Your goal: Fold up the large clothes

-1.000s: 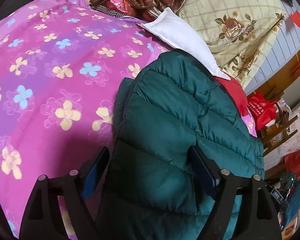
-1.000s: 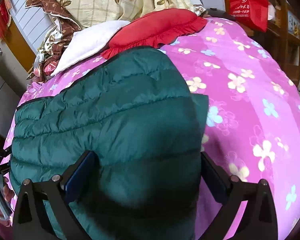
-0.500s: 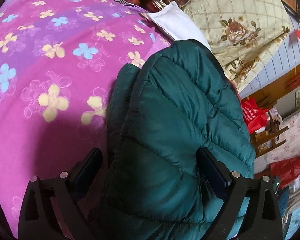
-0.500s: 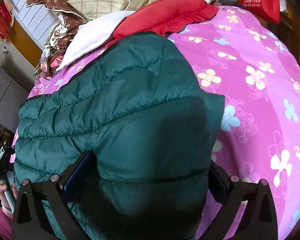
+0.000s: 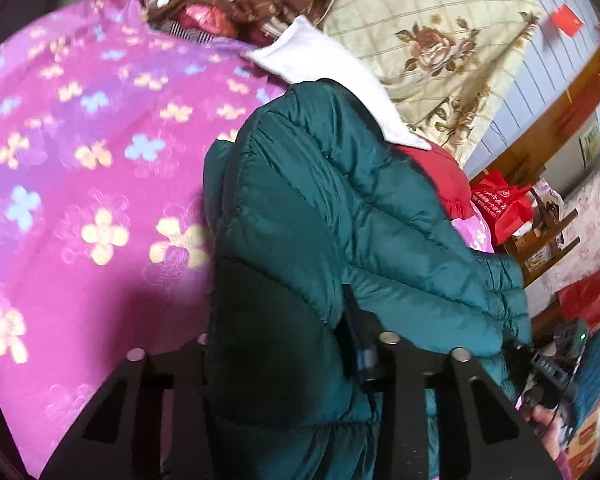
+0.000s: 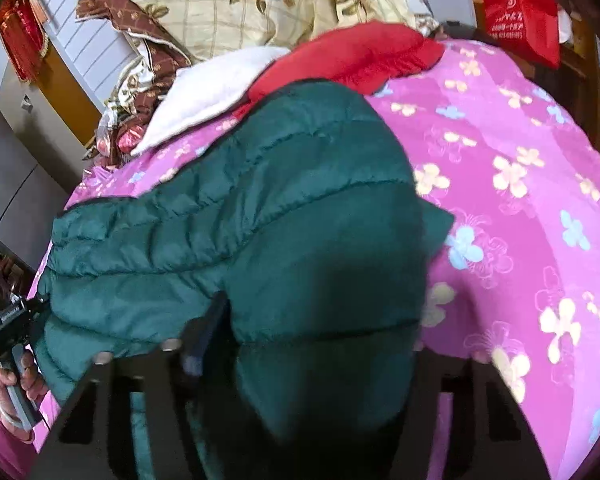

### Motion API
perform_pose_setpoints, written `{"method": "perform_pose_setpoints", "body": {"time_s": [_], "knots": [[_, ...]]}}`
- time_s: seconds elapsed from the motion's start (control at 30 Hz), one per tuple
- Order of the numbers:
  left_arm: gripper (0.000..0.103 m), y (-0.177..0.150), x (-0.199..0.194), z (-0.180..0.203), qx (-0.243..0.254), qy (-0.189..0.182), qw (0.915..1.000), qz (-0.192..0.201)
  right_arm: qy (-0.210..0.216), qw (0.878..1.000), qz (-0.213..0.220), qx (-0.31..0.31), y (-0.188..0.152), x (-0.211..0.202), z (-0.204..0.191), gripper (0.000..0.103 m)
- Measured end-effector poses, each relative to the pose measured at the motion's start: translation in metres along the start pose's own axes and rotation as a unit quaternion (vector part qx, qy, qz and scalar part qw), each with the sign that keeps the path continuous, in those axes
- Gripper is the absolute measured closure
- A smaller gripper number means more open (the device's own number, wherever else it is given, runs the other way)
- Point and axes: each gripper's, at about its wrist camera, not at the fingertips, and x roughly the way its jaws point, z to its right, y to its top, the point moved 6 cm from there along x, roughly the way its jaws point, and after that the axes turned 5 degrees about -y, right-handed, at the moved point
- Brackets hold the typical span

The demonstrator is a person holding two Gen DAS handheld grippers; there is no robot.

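A dark green quilted puffer jacket point(image 5: 320, 216) lies on a bed with a pink flowered cover point(image 5: 80, 184). My left gripper point(image 5: 276, 344) is shut on the jacket's near end, the padded cloth bunched between its fingers and lifted. The jacket also fills the right wrist view point(image 6: 260, 216). My right gripper point(image 6: 312, 344) is shut on the other near corner, the cloth raised between its fingers. The jacket's far end rests on the cover near the pillows.
A white pillow point(image 5: 332, 68), a red pillow point(image 6: 352, 56) and a cream rose-print quilt point(image 5: 440, 32) lie at the bed's head. A red bag point(image 6: 520, 16) and wooden shelves point(image 5: 540, 236) stand beside the bed. The pink cover point(image 6: 520, 200) stretches to the sides.
Both grippers have closed from wide open onto the jacket's near end. The gripped cloth has bunched up and risen off the cover.
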Motion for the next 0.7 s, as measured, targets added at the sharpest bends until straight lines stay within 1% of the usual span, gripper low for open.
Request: {"method": "perform_pose_setpoints", "body": {"time_s": [0.1,0.17,0.23,0.33,0.4,0.5,0.6,0.67,0.7], "knots": [[0.094,-0.004,-0.021,0.008,0.005,-0.006,0.9999,0.007,0.012,1.0,0.025,0.002,0.005,-0.026,-0.008,0.066],[0.095,-0.008,-0.038,0.016,0.019,-0.006,0.9997,0.01,0.015,0.999,0.036,-0.003,0.005,-0.041,-0.014,0.069],[0.095,-0.015,-0.059,0.023,0.032,-0.007,0.9994,0.012,0.024,0.999,0.041,-0.01,0.003,-0.059,-0.022,0.07],[0.096,-0.029,-0.091,0.027,0.04,-0.015,0.999,0.012,0.042,0.998,0.035,-0.013,-0.006,-0.083,-0.03,0.07],[0.096,-0.042,-0.116,0.025,0.038,-0.016,0.9991,0.008,0.052,0.998,0.028,-0.021,-0.019,-0.1,-0.034,0.07],[0.096,-0.061,-0.139,0.017,0.032,-0.008,0.9994,-0.002,0.07,0.997,0.02,-0.03,-0.04,-0.121,-0.039,0.07],[0.096,-0.082,-0.153,0.004,0.022,0.003,0.9996,-0.015,0.081,0.996,0.004,-0.031,-0.066,-0.133,-0.041,0.07],[0.093,-0.096,-0.152,-0.009,0.014,0.018,0.9994,-0.025,0.078,0.996,-0.004,-0.04,-0.081,-0.136,-0.042,0.07],[0.092,-0.104,-0.147,-0.017,0.006,0.032,0.9989,-0.033,0.071,0.997,-0.008,-0.042,-0.09,-0.135,-0.041,0.07]]}}
